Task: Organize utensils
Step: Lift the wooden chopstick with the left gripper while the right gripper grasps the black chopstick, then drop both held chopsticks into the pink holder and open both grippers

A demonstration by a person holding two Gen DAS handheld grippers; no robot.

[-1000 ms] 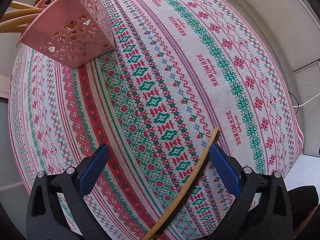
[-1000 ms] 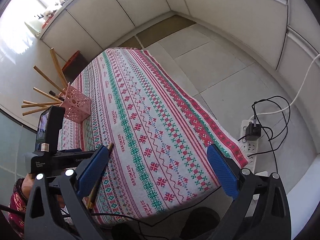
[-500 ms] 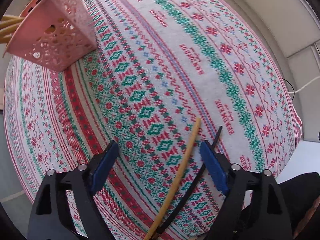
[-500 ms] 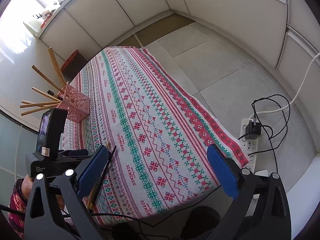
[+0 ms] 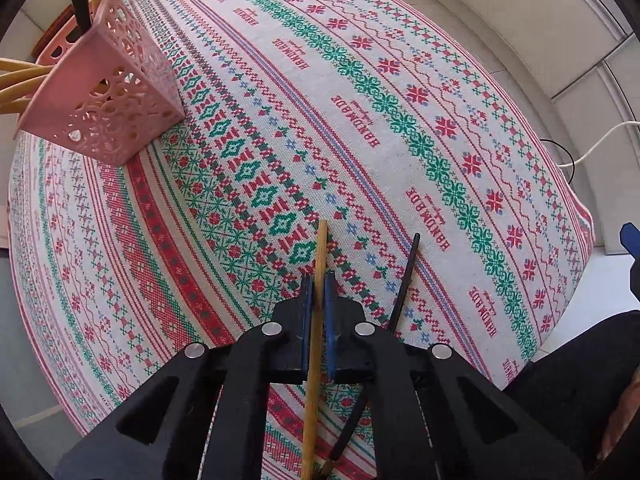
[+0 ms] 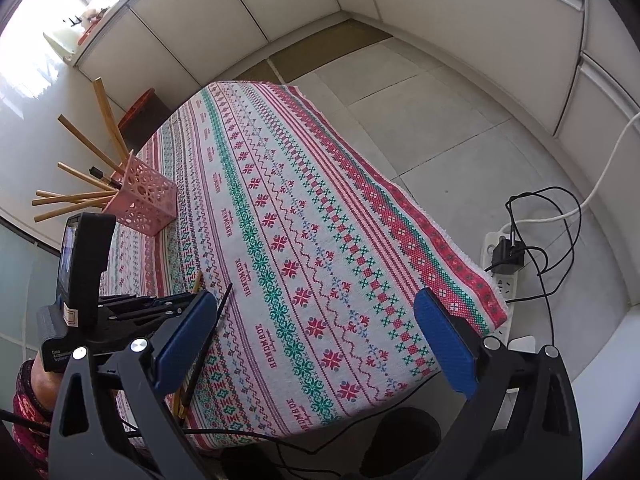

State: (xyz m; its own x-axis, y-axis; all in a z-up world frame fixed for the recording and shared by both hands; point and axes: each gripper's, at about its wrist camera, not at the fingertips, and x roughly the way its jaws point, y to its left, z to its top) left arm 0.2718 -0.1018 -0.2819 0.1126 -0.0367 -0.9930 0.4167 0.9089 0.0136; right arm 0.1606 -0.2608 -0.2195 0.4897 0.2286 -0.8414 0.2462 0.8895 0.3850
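I find the left gripper (image 5: 316,292) clamped on the wooden chopstick (image 5: 319,256); black chopstick (image 5: 406,276) lies beside at three o'clock. Next: lift toward the pink basket (image 5: 108,116), eleven o'clock. Right gripper (image 6: 316,336) gapes empty

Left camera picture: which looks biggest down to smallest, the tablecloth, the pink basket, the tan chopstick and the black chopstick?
1. Tablecloth, filling most of the picture.
2. Pink basket.
3. Tan chopstick, shut in the left claw.
4. Black chopstick.
The chopsticks look similar; both are partly hidden and close to the camera, so their order is unsure.
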